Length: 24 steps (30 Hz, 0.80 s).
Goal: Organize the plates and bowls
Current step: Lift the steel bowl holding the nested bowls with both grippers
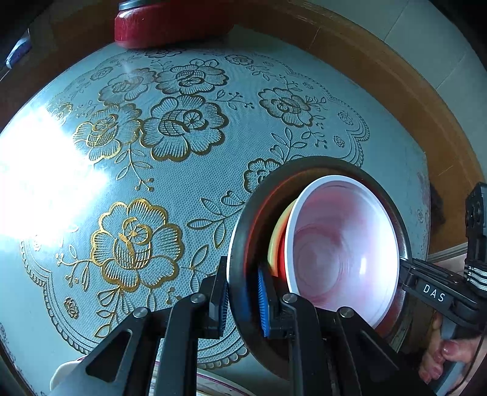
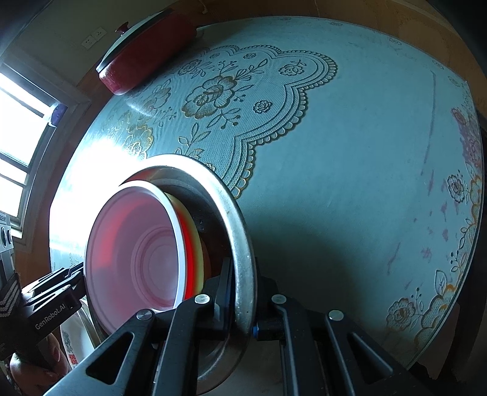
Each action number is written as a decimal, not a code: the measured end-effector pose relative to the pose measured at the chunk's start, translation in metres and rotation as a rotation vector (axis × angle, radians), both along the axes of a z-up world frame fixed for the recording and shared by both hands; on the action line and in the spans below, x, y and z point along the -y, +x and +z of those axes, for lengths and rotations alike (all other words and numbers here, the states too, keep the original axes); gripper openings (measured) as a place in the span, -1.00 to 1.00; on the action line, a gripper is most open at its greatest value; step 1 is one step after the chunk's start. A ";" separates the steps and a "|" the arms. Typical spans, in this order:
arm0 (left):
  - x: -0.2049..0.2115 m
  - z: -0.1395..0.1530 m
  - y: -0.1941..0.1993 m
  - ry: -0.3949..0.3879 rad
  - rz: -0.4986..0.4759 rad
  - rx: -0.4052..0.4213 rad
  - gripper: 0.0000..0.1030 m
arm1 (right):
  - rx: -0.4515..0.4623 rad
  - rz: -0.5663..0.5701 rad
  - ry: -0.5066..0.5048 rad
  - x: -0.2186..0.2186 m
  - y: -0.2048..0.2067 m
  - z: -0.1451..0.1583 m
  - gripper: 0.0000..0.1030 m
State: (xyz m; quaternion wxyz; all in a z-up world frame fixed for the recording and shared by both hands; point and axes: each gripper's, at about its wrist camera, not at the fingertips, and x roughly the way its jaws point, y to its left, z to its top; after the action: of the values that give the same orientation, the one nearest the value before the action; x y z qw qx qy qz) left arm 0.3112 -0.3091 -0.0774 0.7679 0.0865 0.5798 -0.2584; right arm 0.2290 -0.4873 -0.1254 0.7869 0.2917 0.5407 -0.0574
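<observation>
A metal bowl (image 1: 240,231) holds a nested stack: a white bowl (image 1: 344,243) on top, with red and yellow bowls (image 1: 278,234) under it. The stack is held tilted above the table. My left gripper (image 1: 243,301) is shut on the metal bowl's near rim. My right gripper (image 2: 240,301) is shut on the opposite rim (image 2: 240,243) and shows in the left wrist view (image 1: 411,268). The white bowl (image 2: 134,252) and the left gripper (image 2: 76,274) show in the right wrist view.
A blue table cover (image 1: 182,170) with gold flower lace lies below. A red lidded pot (image 1: 170,24) stands at the far edge, also in the right view (image 2: 143,54). A flowered plate (image 2: 73,344) lies under the stack. A window (image 2: 18,128) is at left.
</observation>
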 end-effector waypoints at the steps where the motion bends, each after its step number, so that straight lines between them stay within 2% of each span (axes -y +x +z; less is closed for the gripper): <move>1: 0.000 0.000 0.000 0.001 -0.001 0.001 -0.67 | 0.001 0.000 0.000 0.000 0.000 0.000 -0.85; 14: 0.003 0.002 -0.006 -0.011 -0.013 0.007 -0.68 | 0.024 0.010 -0.015 0.001 -0.008 0.004 -0.85; 24: 0.003 0.013 -0.012 -0.039 -0.020 0.024 -0.68 | 0.058 0.003 -0.038 0.004 -0.013 0.021 -0.85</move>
State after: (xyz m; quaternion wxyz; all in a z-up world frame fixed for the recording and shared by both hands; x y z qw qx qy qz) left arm 0.2995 -0.3124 -0.0641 0.7738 0.0804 0.5643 -0.2763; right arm 0.2161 -0.4917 -0.1046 0.8076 0.2775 0.5172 -0.0579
